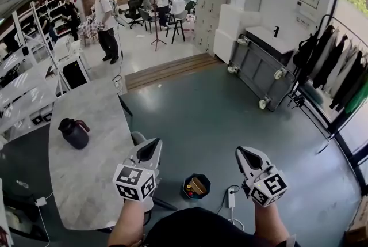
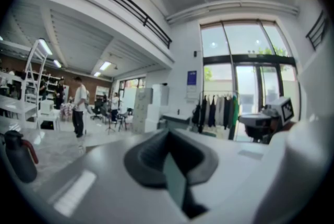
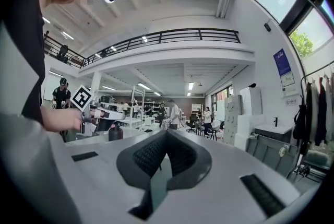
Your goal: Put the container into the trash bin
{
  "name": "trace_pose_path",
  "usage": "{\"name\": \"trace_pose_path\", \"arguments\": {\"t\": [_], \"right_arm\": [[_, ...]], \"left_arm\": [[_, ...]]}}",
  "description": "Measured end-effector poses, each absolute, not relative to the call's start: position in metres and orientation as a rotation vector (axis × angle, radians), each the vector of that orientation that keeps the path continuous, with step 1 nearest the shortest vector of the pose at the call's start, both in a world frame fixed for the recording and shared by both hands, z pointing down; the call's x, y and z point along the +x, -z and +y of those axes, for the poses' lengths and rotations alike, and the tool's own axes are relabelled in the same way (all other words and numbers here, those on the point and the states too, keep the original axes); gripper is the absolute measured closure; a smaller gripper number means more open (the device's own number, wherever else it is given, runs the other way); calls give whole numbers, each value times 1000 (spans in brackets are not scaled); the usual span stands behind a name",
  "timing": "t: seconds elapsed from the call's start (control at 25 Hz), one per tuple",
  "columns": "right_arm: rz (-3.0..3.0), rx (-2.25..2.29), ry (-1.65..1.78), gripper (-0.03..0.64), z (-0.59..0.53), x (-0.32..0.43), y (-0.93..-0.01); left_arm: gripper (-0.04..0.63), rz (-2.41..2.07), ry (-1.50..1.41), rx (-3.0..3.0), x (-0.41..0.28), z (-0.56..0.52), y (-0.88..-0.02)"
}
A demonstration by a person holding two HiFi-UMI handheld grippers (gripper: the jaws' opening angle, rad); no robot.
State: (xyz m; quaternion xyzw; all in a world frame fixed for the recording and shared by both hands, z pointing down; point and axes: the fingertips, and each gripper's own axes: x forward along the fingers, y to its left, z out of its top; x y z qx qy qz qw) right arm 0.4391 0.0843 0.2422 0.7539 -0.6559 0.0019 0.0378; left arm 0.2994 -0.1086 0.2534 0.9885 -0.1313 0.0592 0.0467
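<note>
A dark jug (image 1: 75, 132) stands on the stone table (image 1: 95, 182) at the left. A white plug strip (image 1: 232, 198) lies on the floor (image 1: 195, 119), just beside the trash bin (image 1: 195, 197). The container (image 1: 198, 185) lies inside the bin. The left claw (image 1: 154, 144) and right claw (image 1: 242, 153) are both closed and empty, one on each side above the bin. The floor is smooth and gray. A cart (image 1: 259, 70) stands by the wall. Coats (image 1: 339, 67) hang at the right.

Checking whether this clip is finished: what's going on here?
The person's left hand-held gripper and right hand-held gripper are both shut and empty, raised above the floor. The bin stands on the floor between them, with a yellowish container already inside. A dark jug sits on the table.
</note>
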Motion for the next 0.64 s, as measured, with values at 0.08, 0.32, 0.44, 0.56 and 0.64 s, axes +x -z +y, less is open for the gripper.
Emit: {"name": "trace_pose_path", "arguments": {"t": [0.08,0.32,0.44,0.56,0.64], "right_arm": [[-2013,2318,-26,626,85,441,-245],[-2022,2321,-28,626,90,449,-241],[-2030,2319,-26,626,88,450,-242],[-2037,2313,-19,626,84,446,-242],[-2040,2308,-12,626,81,443,-242]], "left_arm": [[588,-392,-183,3017,303,-107,-254],[588,-379,-173,3015,311,-103,-248],[588,-387,-174,3017,311,-104,-248],[588,-390,-176,3017,308,-108,-248],[588,-393,-175,3017,305,-111,-248]]}}
